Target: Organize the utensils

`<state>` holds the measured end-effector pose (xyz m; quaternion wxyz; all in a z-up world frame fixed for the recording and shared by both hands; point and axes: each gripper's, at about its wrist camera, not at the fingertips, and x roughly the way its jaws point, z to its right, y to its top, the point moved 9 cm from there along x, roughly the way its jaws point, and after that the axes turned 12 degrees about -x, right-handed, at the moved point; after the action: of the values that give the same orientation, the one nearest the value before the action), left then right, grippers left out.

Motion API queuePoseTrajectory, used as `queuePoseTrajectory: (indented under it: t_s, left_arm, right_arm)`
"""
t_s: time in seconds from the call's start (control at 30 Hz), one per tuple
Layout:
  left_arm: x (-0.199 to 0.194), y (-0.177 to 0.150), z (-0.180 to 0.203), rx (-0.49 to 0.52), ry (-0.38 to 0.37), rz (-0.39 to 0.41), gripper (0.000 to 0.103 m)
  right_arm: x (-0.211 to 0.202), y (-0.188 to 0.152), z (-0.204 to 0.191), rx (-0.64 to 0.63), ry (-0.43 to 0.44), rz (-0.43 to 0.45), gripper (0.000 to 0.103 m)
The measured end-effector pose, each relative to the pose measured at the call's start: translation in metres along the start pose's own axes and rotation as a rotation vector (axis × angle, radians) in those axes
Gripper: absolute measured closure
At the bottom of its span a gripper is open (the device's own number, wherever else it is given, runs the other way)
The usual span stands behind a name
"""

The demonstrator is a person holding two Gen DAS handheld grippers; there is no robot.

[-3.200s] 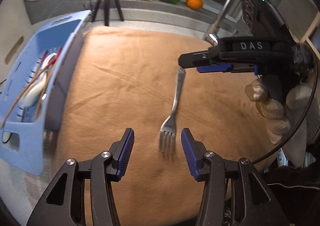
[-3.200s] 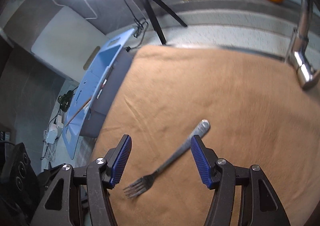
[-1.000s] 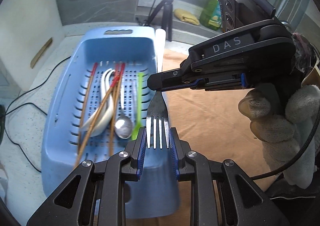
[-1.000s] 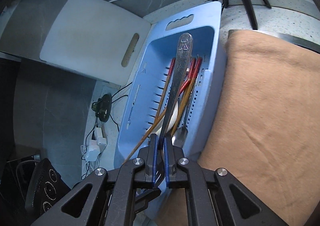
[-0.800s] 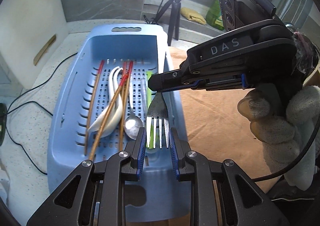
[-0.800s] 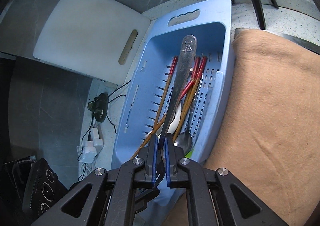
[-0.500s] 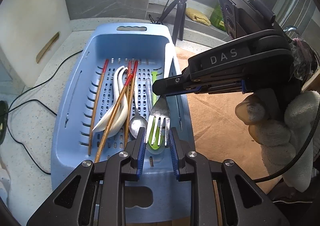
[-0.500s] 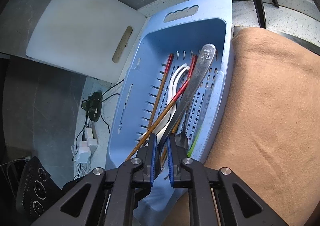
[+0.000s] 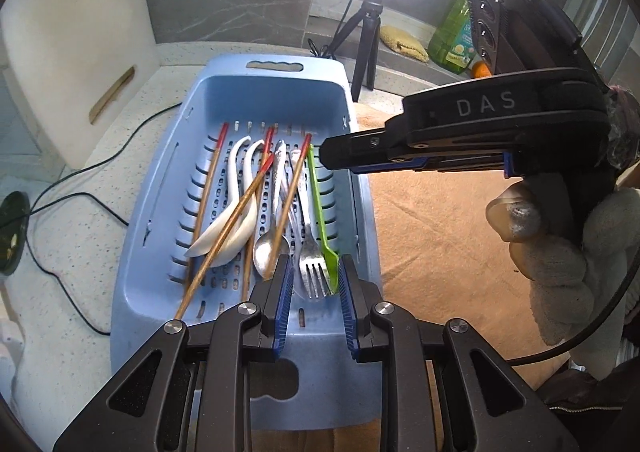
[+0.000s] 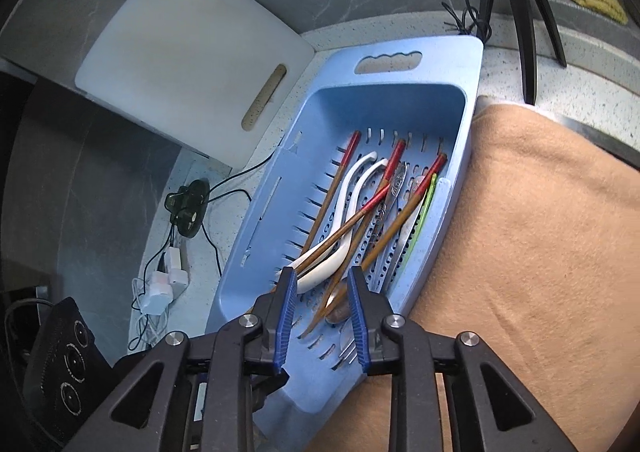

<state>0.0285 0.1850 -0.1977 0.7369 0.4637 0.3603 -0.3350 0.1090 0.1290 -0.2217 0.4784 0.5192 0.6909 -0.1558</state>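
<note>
Both tools hang over the blue basket point(image 9: 160, 212) at the drop-off step, and by my reading the fork point(image 9: 310, 252) is already delivered. It lies on the slotted floor, against the right-hand side, just beside a green utensil point(image 9: 318, 204), with a red-tipped chopstick point(image 9: 290, 192) crossing its handle.

My right tool point(image 10: 322, 292) has just been opening its jaws; they stand parted and bare, nothing between them but the basket below. My left tool point(image 9: 314, 284) brackets the tines with its pads a little apart. I see a sliver of gap on the left side, so I judge it released rather than clenched, though it is close.

The fork's long axis runs the length of the basket, parallel to the other utensils. Its tines point toward me at the near end, its handle toward the far end with the cut-out grip.

Next I should lift both tools straight up, clear of the chopsticks, without snagging the tines, then look for whatever remains to sort.
</note>
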Motion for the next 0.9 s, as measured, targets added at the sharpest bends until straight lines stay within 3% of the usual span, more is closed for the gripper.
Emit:
queuePoseTrajectory:
  t_s: [0.1,0.33,0.5,0.57,0.63,0.9]
  left_arm:
    - [-0.008,-0.002,0.004,0.002,0.022,0.021,0.082]
    - [-0.026,-0.004,0.01,-0.022,0.067,0.073,0.059]
    - [-0.04,-0.006,0.016,-0.046,0.103,0.115,0.054]
    - [-0.046,-0.007,0.018,-0.064,0.126,0.135,0.043]
    - [-0.051,-0.008,0.019,-0.076,0.145,0.153,0.038]
    - [-0.068,-0.019,0.032,-0.108,0.172,0.196,0.035]
  right_arm:
    - [-0.009,-0.002,-0.003,-0.033,-0.009,0.01,0.076]
    - [-0.039,-0.009,-0.007,-0.13,-0.065,0.055,0.068]
    - [-0.061,-0.015,-0.008,-0.189,-0.108,0.094,0.058]
    - [-0.071,-0.018,-0.008,-0.206,-0.122,0.11,0.054]
    - [-0.079,-0.021,-0.009,-0.224,-0.137,0.125,0.05]
    - [-0.114,-0.037,-0.012,-0.295,-0.222,0.201,0.028]
